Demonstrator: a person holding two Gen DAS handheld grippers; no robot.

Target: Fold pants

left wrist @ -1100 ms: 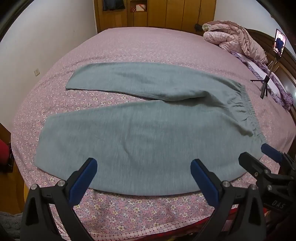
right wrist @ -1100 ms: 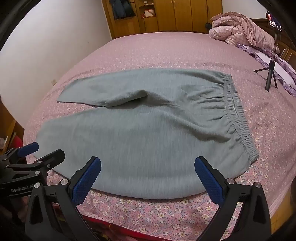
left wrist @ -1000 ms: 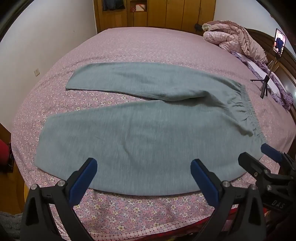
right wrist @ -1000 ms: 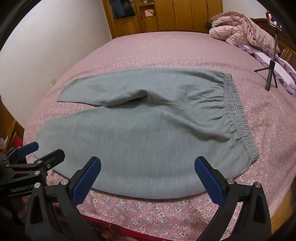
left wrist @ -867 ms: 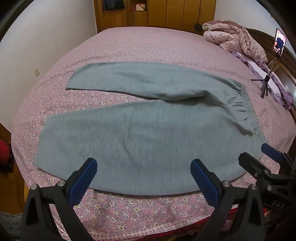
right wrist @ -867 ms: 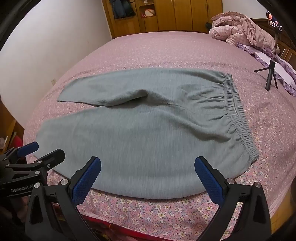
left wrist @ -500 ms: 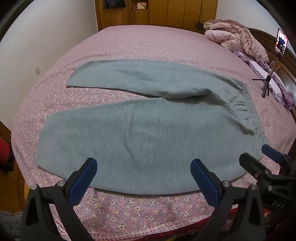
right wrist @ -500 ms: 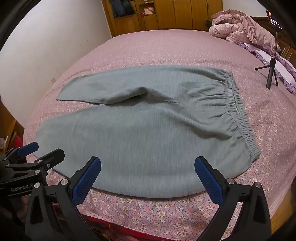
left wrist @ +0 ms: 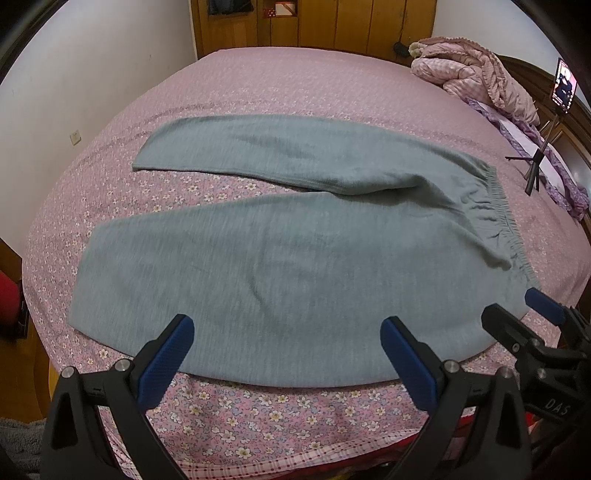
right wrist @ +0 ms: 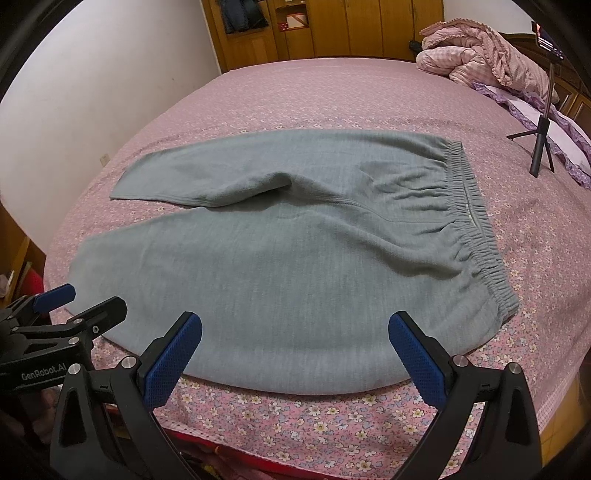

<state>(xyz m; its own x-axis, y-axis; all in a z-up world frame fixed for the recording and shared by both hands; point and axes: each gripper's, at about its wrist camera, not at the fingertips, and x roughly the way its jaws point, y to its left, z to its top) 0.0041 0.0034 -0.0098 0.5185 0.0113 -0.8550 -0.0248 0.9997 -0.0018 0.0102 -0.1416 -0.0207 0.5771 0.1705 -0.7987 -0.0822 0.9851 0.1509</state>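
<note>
Grey-green pants (left wrist: 280, 258) lie spread flat on the bed, legs pointing left, elastic waistband (left wrist: 506, 218) at the right. The same pants (right wrist: 295, 266) fill the right wrist view, waistband (right wrist: 476, 225) on the right. My left gripper (left wrist: 286, 341) hovers open over the near edge of the near leg, nothing between its blue pads. My right gripper (right wrist: 295, 343) is open too, above the near edge close to the hip. Each gripper shows in the other's view: the right gripper (left wrist: 517, 317) at the right edge, the left gripper (right wrist: 70, 306) at the left edge.
The bed has a pink flowered sheet (left wrist: 295, 410). A bundled pink quilt (left wrist: 476, 81) lies at the far right corner. A phone on a small tripod (left wrist: 539, 158) stands on the bed at the right. Wooden wardrobes (left wrist: 314, 26) line the back wall.
Both grippers have moved forward and a little lower toward the near edge of the pants. The pants have not moved and both grippers stay open.
</note>
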